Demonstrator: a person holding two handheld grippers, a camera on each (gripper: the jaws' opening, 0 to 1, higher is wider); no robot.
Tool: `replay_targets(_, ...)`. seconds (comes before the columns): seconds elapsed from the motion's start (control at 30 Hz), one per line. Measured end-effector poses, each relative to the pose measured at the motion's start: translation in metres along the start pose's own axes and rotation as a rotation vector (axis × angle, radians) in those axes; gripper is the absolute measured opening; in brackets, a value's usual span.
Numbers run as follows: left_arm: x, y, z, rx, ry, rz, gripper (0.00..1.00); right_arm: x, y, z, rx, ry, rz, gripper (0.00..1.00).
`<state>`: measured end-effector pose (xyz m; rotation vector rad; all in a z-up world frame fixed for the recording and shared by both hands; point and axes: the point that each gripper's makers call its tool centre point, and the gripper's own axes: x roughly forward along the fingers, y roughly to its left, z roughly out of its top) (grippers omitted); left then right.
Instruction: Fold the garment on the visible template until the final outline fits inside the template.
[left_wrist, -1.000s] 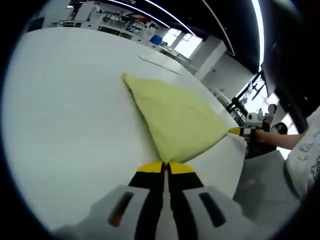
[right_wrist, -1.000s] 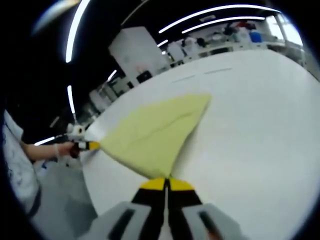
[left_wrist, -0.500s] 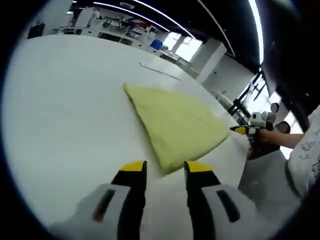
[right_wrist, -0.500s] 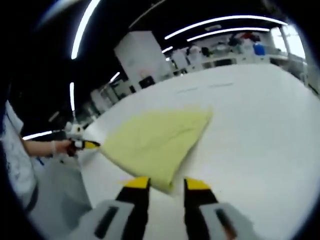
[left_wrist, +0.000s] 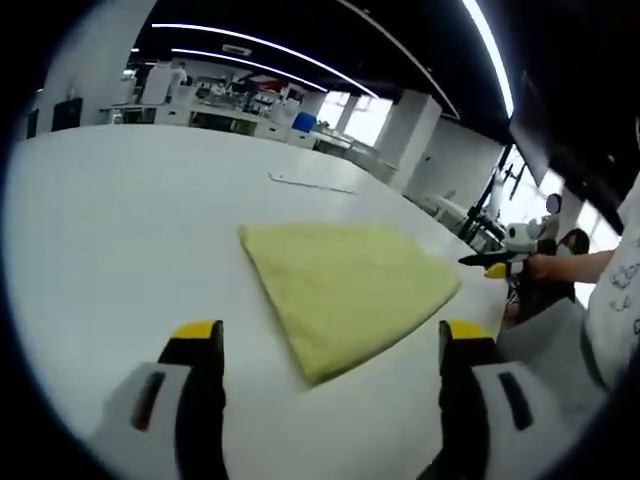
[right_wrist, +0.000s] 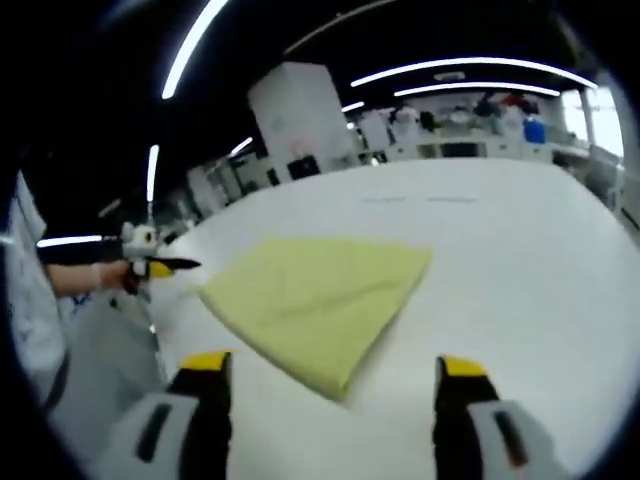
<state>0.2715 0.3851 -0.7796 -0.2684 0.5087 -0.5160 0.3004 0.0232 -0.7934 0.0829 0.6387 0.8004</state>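
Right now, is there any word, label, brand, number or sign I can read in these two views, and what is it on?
None can be read.
The yellow garment and the white table carry no print.
The person's white shirt has a dark print, too blurred to read.
The left claw and right claw show no lettering.

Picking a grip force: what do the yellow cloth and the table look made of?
Cloth: soft, matte, thick woven or terry-like fabric, judging by its rounded folded edges. Table: smooth white hard surface with a slight sheen, perhaps laminate.
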Motion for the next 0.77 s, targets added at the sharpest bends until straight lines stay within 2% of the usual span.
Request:
replay_targets(0.07, -0.002, 0.000, 0.000, 0.015, -0.001, 0.009, 0.95, 0.002, 0.004, -0.001, 0.003, 0.004, -0.001, 0.98)
replay_targets(0.1, -0.002, 0.002, -0.001, 0.020, 0.002, 0.020, 0.97, 0.003, 0.007, -0.001, 0.000, 0.011, 0.003, 0.99)
replay_targets(0.2, -0.006, 0.005, -0.003, 0.020, 0.013, 0.050, 0.99, 0.001, 0.012, -0.004, -0.023, 0.035, 0.022, 0.99)
replay_targets(0.3, -0.007, 0.001, 0.006, -0.007, -0.042, 0.050, 0.99, 0.000, 0.014, -0.005, -0.031, 0.060, 0.025, 0.99)
replay_targets(0.47, -0.008, -0.006, 0.001, -0.001, -0.027, 0.045, 0.99, 0.004, 0.026, 0.007, -0.034, 0.023, 0.039, 0.99)
replay_targets(0.77, -0.010, -0.006, 0.006, -0.011, -0.042, 0.046, 0.99, 0.008, 0.030, -0.001, -0.013, 0.021, 0.053, 0.99)
